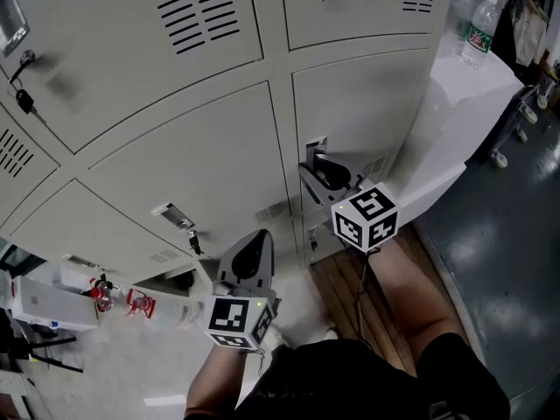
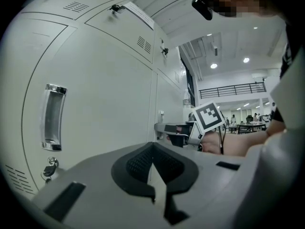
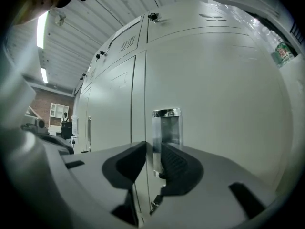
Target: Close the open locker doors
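Observation:
A wall of pale grey lockers (image 1: 175,156) fills the head view, and the doors I see look flush or nearly so. My right gripper (image 1: 325,175) is at the chrome recessed handle (image 3: 167,128) of the right-hand door (image 1: 367,112). Its jaws stand a little apart, with the handle's left edge in the gap (image 3: 153,149) and a sliver of space beside the left pad. My left gripper (image 1: 255,241) hangs lower and to the left, shut and empty, a short way off the lockers (image 2: 152,150). It faces another door's handle (image 2: 52,116).
A water bottle (image 1: 479,29) stands on a white surface (image 1: 472,86) right of the lockers. A key hangs in a lock (image 1: 24,99) at upper left. Red items (image 1: 114,297) and a white box (image 1: 48,303) lie on the floor at lower left. The person's legs are right below.

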### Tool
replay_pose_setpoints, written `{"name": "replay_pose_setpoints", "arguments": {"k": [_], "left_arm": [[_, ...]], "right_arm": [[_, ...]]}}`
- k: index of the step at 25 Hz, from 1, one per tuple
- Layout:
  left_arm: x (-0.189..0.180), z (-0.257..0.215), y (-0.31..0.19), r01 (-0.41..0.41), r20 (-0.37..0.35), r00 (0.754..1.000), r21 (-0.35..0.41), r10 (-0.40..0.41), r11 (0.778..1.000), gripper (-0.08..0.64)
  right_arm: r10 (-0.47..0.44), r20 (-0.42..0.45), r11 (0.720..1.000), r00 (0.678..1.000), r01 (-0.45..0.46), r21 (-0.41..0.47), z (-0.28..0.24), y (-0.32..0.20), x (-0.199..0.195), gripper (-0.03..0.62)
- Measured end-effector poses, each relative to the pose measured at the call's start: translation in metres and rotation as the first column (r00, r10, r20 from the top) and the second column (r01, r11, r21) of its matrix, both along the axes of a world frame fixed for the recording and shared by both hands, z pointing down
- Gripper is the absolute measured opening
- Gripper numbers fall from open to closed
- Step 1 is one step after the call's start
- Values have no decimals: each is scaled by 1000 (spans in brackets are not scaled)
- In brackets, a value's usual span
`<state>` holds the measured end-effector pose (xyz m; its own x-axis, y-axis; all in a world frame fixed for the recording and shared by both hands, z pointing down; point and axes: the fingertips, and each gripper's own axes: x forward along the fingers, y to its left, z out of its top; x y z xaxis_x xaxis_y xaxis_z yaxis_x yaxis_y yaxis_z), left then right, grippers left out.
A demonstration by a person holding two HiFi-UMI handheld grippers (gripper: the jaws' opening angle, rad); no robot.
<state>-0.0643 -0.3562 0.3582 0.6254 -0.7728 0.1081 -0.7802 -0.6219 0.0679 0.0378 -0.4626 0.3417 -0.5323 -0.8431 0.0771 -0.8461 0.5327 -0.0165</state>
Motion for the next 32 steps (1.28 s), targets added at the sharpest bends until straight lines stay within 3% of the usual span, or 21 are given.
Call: {"name": "replay_pose_setpoints", "arguments": {"k": [6,18,24,32], "left_arm": [[5,2,-2,1,5,1000,-5,-1,1000,5],[15,1,0,12,12,1000,-1,-12,1000,5],[17,-1,4,24,14,1000,5,-24,1000,5],[26,1,13,34,9,999,-6,-34,999,5]], "right_arm": [[-51,14,999,999,51,-4,2,-1,1,104],[-68,-17,997,998,69,21,2,-1,1,101],[-63,-42,997,997,65,37,2,1,4,100],[-29,-7,999,1000,29,28,1,9,27,84]]}}
